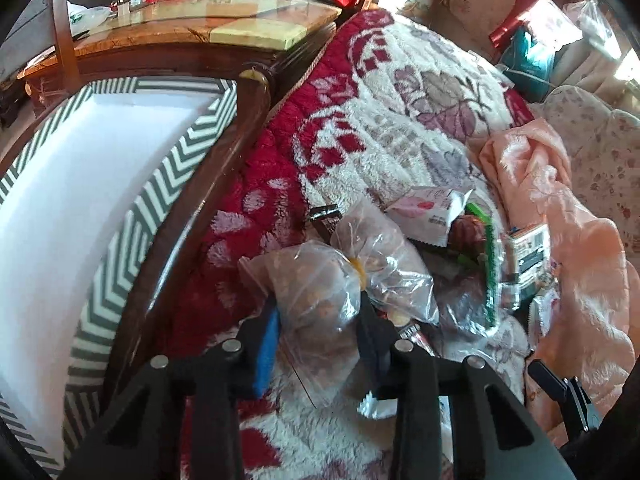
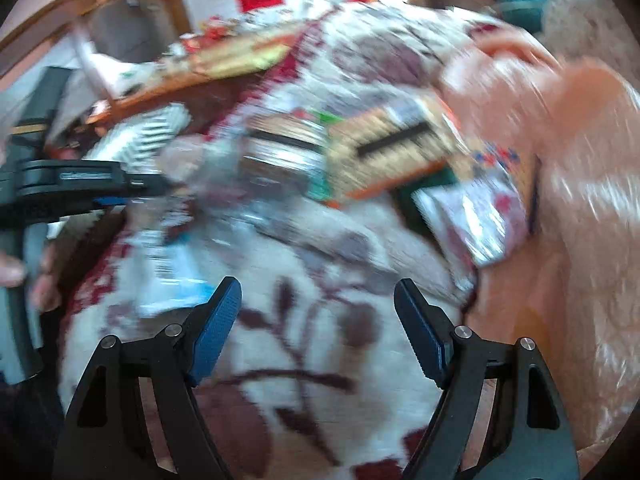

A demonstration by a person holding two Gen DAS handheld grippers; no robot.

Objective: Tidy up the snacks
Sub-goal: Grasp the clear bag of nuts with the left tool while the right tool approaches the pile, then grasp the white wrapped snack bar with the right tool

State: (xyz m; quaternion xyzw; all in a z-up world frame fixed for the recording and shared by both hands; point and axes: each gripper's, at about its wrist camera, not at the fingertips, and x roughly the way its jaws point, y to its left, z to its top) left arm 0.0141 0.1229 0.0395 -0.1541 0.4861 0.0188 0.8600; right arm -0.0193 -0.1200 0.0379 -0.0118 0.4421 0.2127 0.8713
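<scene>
My left gripper (image 1: 318, 312) is shut on a clear plastic bag of brown snacks (image 1: 316, 288), tied with a yellow band, just above the floral blanket (image 1: 400, 120). Beyond it lies a pile of snacks: a pink-and-white packet (image 1: 424, 216), a green-edged clear packet (image 1: 490, 264) and a tan packet (image 1: 528, 248). A white box with a grey chevron rim (image 1: 80, 200) sits at the left. My right gripper (image 2: 318, 308) is open and empty above the blanket (image 2: 304, 340). In its blurred view I see the left gripper (image 2: 100, 184), a tan packet (image 2: 392, 152) and a silver packet (image 2: 480, 208).
A dark wooden bed frame (image 1: 240, 128) runs between the box and the blanket. A marble-topped cabinet (image 1: 200, 24) with photos stands behind. A peach satin quilt (image 1: 560, 220) is bunched at the right, also in the right wrist view (image 2: 560, 160).
</scene>
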